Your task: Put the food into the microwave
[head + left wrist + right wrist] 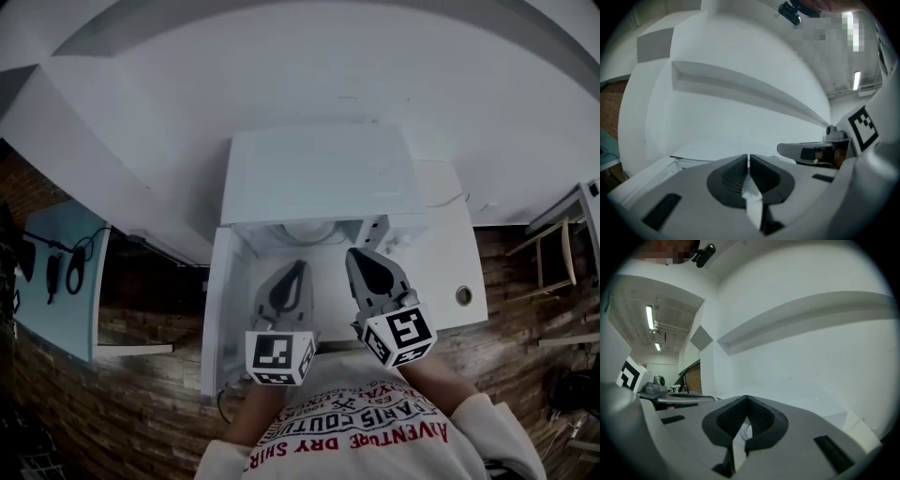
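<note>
The white microwave (319, 173) stands on a white table, its door (217, 314) swung open to the left. Inside the cavity a round white plate or turntable (307, 232) shows; I cannot make out food on it. My left gripper (298, 267) is held in front of the opening, shut with nothing between its pads. My right gripper (354, 253) is beside it, also shut and empty. In the left gripper view the shut jaws of the left gripper (748, 157) point level at a white wall. The right gripper view shows the same for the right gripper (746, 399).
The white table (450, 272) has a round hole (463, 295) at its right. A wooden chair (548, 262) stands further right on the brick-patterned floor. A light blue table (61, 281) with dark cables is at the left. A white wall rises behind the microwave.
</note>
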